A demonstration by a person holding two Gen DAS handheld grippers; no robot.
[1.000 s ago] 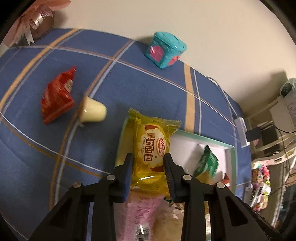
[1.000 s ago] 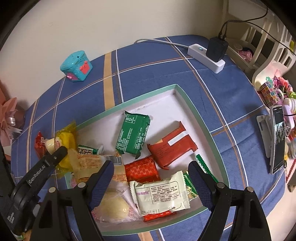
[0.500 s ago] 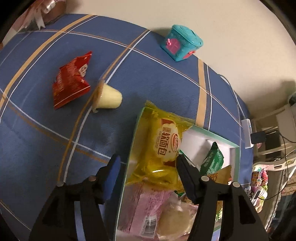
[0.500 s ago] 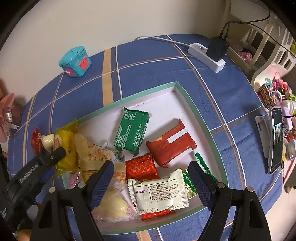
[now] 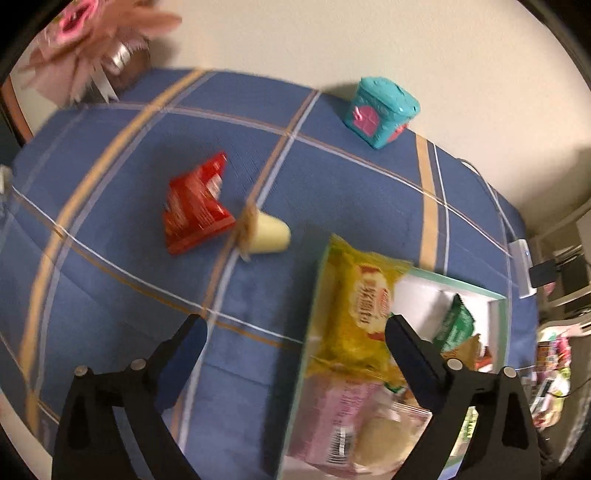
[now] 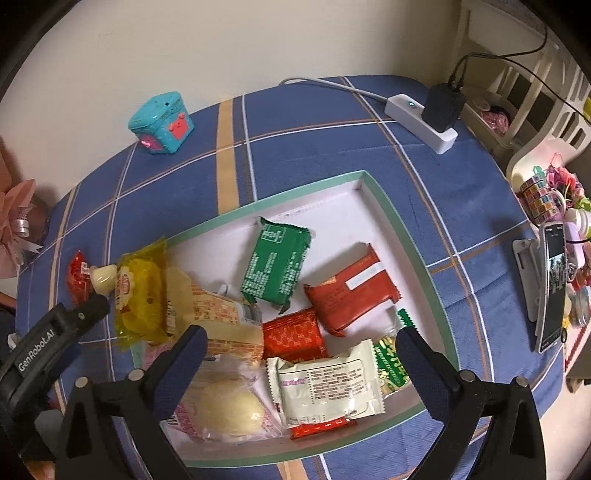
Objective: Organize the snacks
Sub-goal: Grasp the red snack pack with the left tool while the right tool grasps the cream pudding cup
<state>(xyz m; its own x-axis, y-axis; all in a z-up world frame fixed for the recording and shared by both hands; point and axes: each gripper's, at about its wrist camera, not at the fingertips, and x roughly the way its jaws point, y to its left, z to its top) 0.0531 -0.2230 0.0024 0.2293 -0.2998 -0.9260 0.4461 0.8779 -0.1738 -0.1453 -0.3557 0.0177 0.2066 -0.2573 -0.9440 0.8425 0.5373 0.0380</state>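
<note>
A white tray with a green rim (image 6: 402,236) holds several snack packets, among them a green one (image 6: 277,269) and a red-brown one (image 6: 351,291). A yellow bread packet (image 5: 354,314) lies over the tray's left rim (image 5: 312,306), also seen in the right wrist view as the yellow packet (image 6: 140,295). My left gripper (image 5: 295,332) hovers above it, jaws opening, pads clear of the packet. A red packet (image 5: 195,206) and a pudding cup (image 5: 266,232) lie on the blue cloth outside the tray. My right gripper (image 6: 301,339) hangs over the tray's near end, jaws opening, gripping nothing.
A teal toy box (image 6: 162,122) stands near the wall. A white power strip with a black charger (image 6: 424,110) sits at the back right. A phone on a stand (image 6: 550,288) and small clutter line the right edge. Pink ribbon flowers (image 5: 92,33) sit at the far left corner.
The left gripper let go of the yellow bread packet, opened wide and drew back upward; the packet now rests on the tray's left rim. The right jaws spread slightly wider.
</note>
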